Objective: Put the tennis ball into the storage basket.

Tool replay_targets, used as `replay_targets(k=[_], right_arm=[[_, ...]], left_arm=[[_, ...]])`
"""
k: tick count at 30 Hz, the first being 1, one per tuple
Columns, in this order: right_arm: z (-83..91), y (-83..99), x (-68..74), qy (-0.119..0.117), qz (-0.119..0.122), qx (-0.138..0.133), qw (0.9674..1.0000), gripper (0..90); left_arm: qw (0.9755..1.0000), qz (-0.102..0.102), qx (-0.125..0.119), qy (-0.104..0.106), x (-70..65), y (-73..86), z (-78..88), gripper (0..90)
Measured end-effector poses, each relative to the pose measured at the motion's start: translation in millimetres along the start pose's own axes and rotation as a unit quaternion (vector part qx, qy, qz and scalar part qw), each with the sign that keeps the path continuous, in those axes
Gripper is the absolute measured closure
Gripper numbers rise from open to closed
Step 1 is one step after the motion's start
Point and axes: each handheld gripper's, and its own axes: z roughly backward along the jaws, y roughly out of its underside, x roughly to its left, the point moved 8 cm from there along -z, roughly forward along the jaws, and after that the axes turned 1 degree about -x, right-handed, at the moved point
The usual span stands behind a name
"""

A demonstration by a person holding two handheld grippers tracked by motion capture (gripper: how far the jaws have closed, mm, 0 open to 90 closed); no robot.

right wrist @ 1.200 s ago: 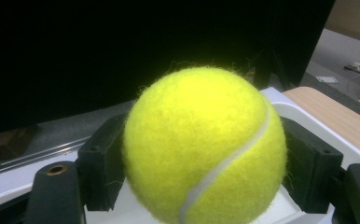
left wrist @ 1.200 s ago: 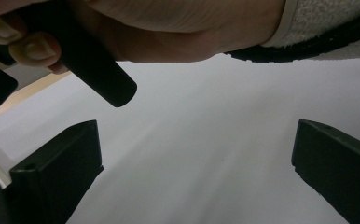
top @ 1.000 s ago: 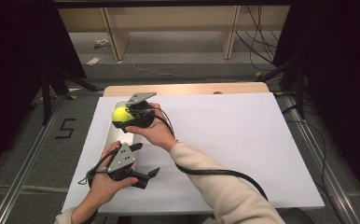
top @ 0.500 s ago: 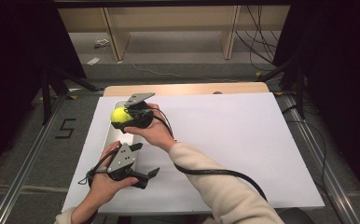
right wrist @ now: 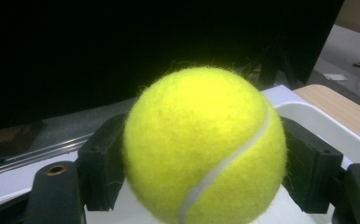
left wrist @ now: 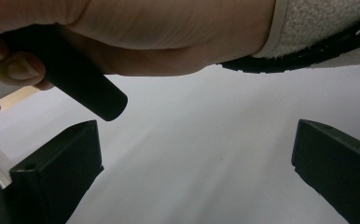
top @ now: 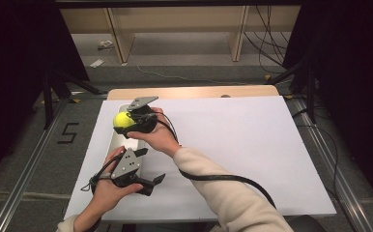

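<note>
Gripping the tennis ball point(right wrist: 205, 144), the right hand-held gripper point(top: 126, 122) points left.

Right gripper point(top: 122, 122), arm reaching across to the left, jaws clamped; left gripper point(top: 156, 182) held low, jaws spread wide.
</note>
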Motion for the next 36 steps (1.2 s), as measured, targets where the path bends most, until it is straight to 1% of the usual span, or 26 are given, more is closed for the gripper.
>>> replay_targets(k=[16,24,30,36], right_arm=[[-5.9,4.4,0.0,-0.003,-0.003,0.009,1.0,26.2],[-9.8,7.9,-0.5,-0.003,-0.002,0.012,0.9999,26.2],[-11.3,8.9,-0.1,-0.005,-0.006,0.015,0.9999,26.2],[-12.4,9.7,-1.0,-0.004,-0.003,0.017,0.9998,26.2]], left_arm=[[1.0,-0.002,0.001,0.001,-0.4,0.1,0.0,1.0],[1.0,0.0,0.0,0.001,-0.7,0.1,0.2,1.0],[1.0,-0.002,0.0,0.001,-0.5,-0.1,0.3,1.0],[1.0,-0.002,0.001,0.001,-0.8,0.1,0.1,1.0]])
